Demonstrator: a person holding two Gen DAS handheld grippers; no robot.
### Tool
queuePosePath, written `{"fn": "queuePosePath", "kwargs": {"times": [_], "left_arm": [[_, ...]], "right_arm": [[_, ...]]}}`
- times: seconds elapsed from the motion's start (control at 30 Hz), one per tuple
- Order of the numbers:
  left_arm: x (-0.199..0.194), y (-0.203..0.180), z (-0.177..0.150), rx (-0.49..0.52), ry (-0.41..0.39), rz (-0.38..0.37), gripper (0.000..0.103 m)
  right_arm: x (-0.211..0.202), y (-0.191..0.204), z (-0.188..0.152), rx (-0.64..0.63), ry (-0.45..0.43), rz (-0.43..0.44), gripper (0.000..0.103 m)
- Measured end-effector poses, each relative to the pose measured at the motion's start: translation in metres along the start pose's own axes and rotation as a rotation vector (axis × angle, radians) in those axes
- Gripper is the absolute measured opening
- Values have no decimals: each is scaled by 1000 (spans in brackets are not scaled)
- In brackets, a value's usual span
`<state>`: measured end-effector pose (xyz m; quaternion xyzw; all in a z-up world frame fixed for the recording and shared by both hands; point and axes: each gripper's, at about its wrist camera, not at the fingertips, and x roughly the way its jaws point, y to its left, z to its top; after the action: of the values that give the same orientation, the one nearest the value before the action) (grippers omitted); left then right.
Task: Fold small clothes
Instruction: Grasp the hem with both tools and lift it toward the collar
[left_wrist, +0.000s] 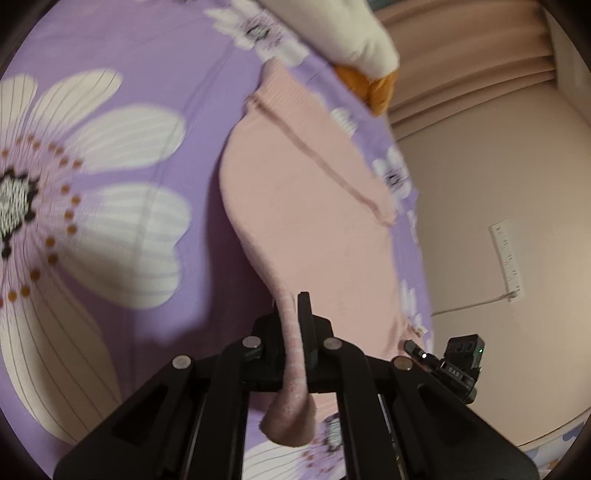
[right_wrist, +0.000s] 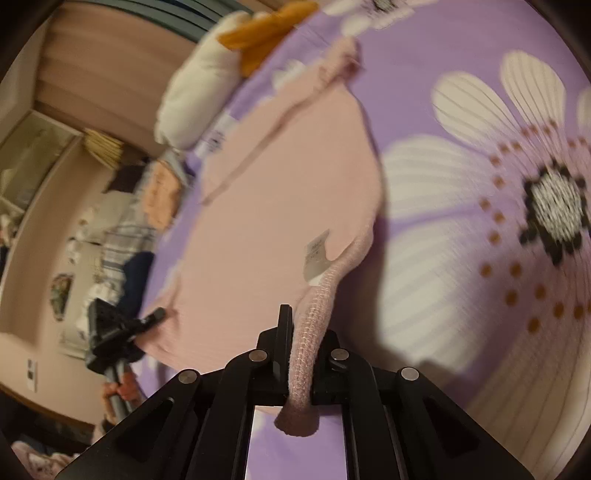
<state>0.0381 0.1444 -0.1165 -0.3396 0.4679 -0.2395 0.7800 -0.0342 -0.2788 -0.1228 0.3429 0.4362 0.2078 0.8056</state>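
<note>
a pink garment lies spread on a purple sheet printed with large white daisies; the left gripper pinches one ribbed corner of it, the black jaws closed tight on the cloth so that a rolled end of fabric bulges out behind them; the right gripper does the same at the opposite near corner, its jaws clamped on a twisted, knit-edged band of the garment; both pinched corners rise off the sheet while the far part of the cloth rests flat (a seam line runs slantwise across it in both views); a small white care label shows on the garment just ahead of the right gripper; in the left wrist view the right gripper appears at the garment's far edge, a small green light on its body; in the right wrist view the left gripper appears at the other edge, with a hand on its handle below; a cream pillow and an orange cloth lie at the far end of the sheet, just beyond the garment; folded clothes sit stacked near the bed's edge; both views are blurred; pinkish walls stand beyond the bed.
</note>
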Motion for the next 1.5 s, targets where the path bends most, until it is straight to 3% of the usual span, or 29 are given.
{"fn": "queuePosePath", "kwargs": {"times": [0.23, 0.4, 0.73, 0.93, 1.07, 1.23, 1.5], "left_arm": [[-37, -42, 1, 116, -119, -88, 2], [-49, -63, -1, 157, -127, -121, 2], [-101, -81, -25, 176, -86, -73, 2], [-135, -90, -37, 201, -100, -43, 3], [-119, -91, -9, 179, -107, -59, 2], [-88, -97, 41, 186, -97, -45, 3], [-19, -81, 131, 110, -63, 15, 3]], "right_arm": [[-27, 29, 7, -64, -105, 118, 5], [-41, 41, 1, -87, -145, 139, 5], [-89, 74, -9, -201, -139, 155, 5], [-124, 117, -23, -402, -150, 162, 5], [-122, 129, -9, -450, -172, 168, 5], [-94, 127, 38, -399, -184, 159, 5], [-31, 95, 123, -197, -142, 87, 5]]}}
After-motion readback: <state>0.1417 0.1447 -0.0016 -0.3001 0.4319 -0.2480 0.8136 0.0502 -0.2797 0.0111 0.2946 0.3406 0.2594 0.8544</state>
